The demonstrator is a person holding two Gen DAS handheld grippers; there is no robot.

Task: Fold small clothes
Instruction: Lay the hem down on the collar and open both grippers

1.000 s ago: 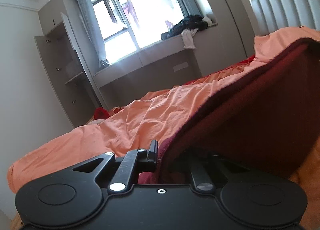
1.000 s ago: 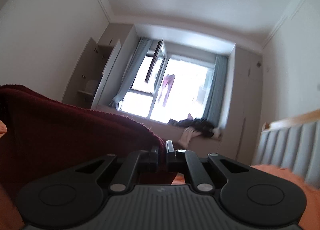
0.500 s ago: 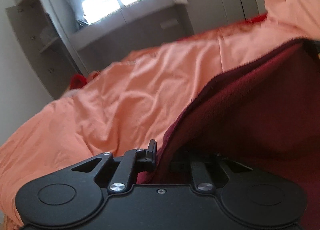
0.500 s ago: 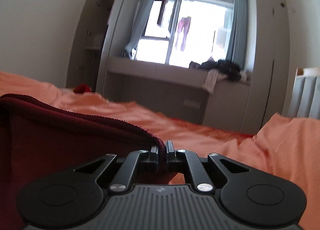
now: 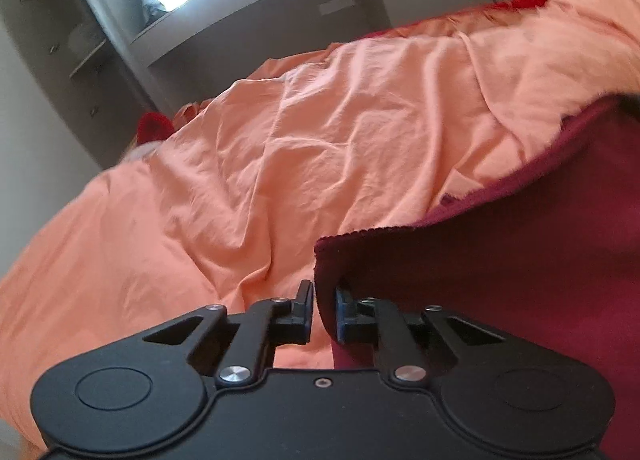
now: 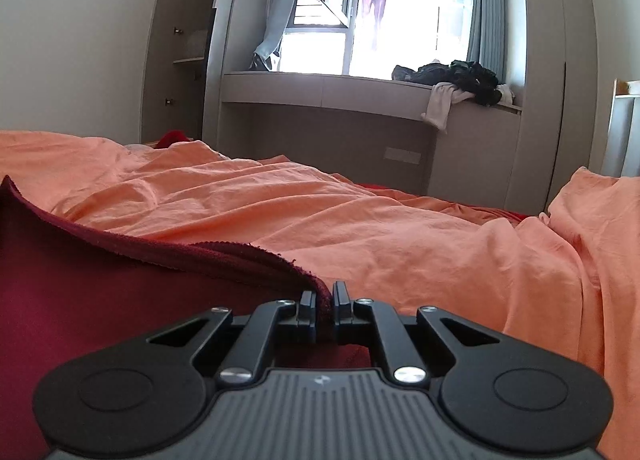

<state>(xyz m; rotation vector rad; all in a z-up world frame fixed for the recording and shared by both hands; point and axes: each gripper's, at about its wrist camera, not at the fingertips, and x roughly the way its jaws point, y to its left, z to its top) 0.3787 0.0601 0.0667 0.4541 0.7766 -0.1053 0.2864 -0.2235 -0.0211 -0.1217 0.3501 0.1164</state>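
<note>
Left wrist view: the left gripper [image 5: 323,300] is seen with its jaws drawn narrow. The corner of the dark red cloth [image 5: 500,280] lies at the right jaw and spreads off to the right of it; whether the corner is pinched or merely draped over that jaw cannot be told, since a sliver of orange shows between the tips. A second ago the cloth was held high, with the window filling the view above the jaws. Now the orange bedsheet [image 5: 320,131] fills the space ahead of the jaws, and the cloth has been brought down close to it.

Right wrist view: the right gripper [image 6: 325,302] is closed tightly on the other corner of the cloth [image 6: 120,292], whose frayed edge runs from between the jaws away to the left. The bedsheet [image 6: 400,227] lies ahead and to the right of the jaws. Earlier, ceiling and window were seen over a raised cloth; now the bed is seen nearly level.

From this it is judged that the cloth has been carried forward and lowered, so that it may be laid flat on the bed for its fold. Release is likely the next step.
</note>
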